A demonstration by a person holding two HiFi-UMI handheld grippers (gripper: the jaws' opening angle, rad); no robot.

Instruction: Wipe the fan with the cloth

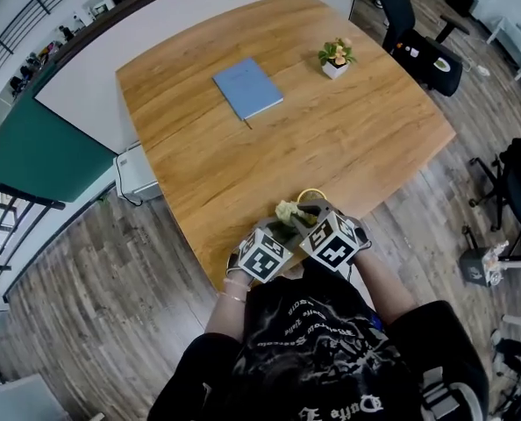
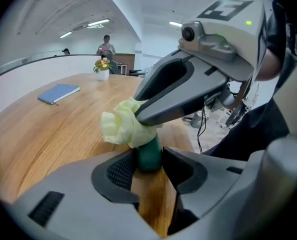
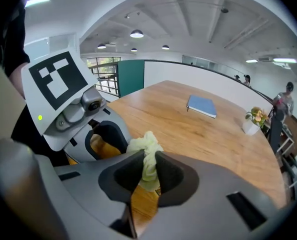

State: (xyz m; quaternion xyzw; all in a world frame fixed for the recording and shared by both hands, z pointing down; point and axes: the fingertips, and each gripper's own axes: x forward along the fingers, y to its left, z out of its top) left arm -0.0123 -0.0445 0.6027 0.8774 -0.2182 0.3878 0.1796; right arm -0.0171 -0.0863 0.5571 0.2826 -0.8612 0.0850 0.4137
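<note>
Wooden surface, head view: cloth bunched at near edge | left gripper view: left tongs clench green-handled fan | right gripper view: right tongs pinch cloth, touching fan | judged: wiping; next, rub cloth across fan.

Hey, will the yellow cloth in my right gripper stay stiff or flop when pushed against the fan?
Likely floppy: the cloth bunches and folds where the right gripper pinches it. Probably light, as its loose end stands up crumpled. It should mould around the fan rather than shove it.
</note>
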